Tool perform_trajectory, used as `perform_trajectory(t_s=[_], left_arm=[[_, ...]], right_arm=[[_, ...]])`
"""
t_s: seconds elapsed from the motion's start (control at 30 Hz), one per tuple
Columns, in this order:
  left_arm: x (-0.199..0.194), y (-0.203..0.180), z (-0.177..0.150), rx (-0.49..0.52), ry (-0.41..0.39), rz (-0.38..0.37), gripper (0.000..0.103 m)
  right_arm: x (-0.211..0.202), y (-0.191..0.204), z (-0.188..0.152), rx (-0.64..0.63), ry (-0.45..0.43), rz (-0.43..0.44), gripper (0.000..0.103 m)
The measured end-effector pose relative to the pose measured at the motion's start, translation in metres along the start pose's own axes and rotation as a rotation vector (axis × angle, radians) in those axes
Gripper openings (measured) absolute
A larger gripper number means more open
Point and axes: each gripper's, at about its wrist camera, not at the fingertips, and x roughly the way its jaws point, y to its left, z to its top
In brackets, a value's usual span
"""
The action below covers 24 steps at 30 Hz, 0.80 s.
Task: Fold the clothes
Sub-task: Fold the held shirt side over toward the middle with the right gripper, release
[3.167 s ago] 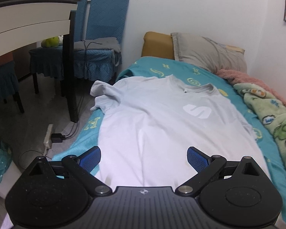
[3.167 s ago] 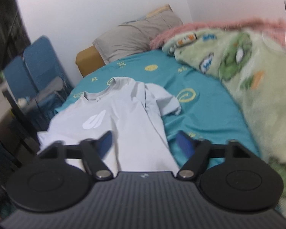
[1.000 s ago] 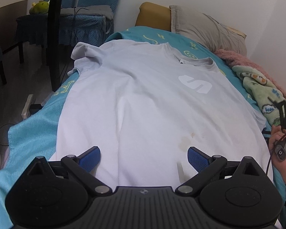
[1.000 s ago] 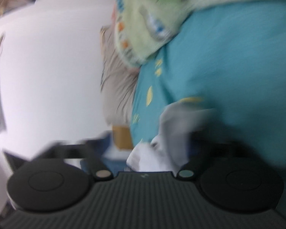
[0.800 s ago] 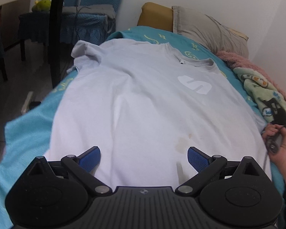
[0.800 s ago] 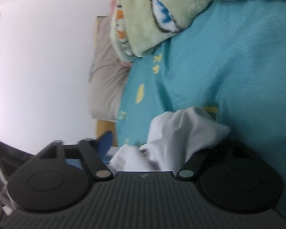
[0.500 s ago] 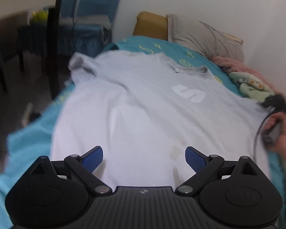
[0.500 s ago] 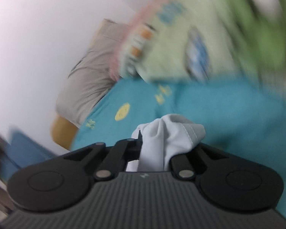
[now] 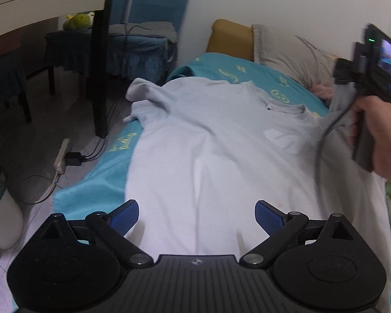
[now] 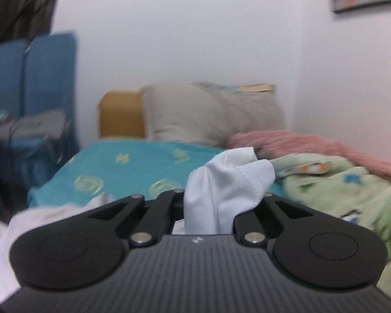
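In the left wrist view, one pale shirt (image 9: pixel 221 156) lies face up on the bed (image 9: pixel 96 190), its collar toward the two pillows (image 9: pixel 286 49) and its hem near the camera. The left claw (image 9: pixel 196 215) hovers over the hem with its blue pads (image 9: pixel 123 215) wide apart and nothing between them. At the right edge a hand (image 9: pixel 378 140) holds the right claw's handle, and the shirt's right sleeve (image 9: pixel 341 107) rises from the bed up to it. In the right wrist view, the right claw (image 10: pixel 223 208) is clamped on this one sleeve (image 10: pixel 229 180); a bunch of cloth stands up out of the closed jaws, above the bed. The step in hand seems to be the first fold, the right side going in over the chest. I judge that the next move needs the sleeve carried across toward the middle and laid flat before the grip lets go, while the left claw could hold the hem down. Behind stand two blue chairs (image 9: pixel 143 39) and one table (image 9: pixel 44 2).
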Motion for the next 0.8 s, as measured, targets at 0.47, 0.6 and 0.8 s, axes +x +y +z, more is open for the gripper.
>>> perform_trajectory(t_s=[0.47, 0.6, 0.8], left_arm=[[0.042, 0.004, -0.006, 0.068, 0.101, 0.015, 0.097], [0.042, 0.007, -0.005, 0.066, 0.117, -0.011, 0.097], [0.037, 0.006, -0.004, 0.076, 0.136, -0.037, 0.097]], right_arm=[[0.044, 0.046, -0.055, 0.081, 0.265, 0.198, 0.084], [0.01, 0.017, -0.049, 0.125, 0.267, 0.266, 0.087], [-0.12, -0.036, -0.047, 0.048, 0.215, 0.311, 0.087]])
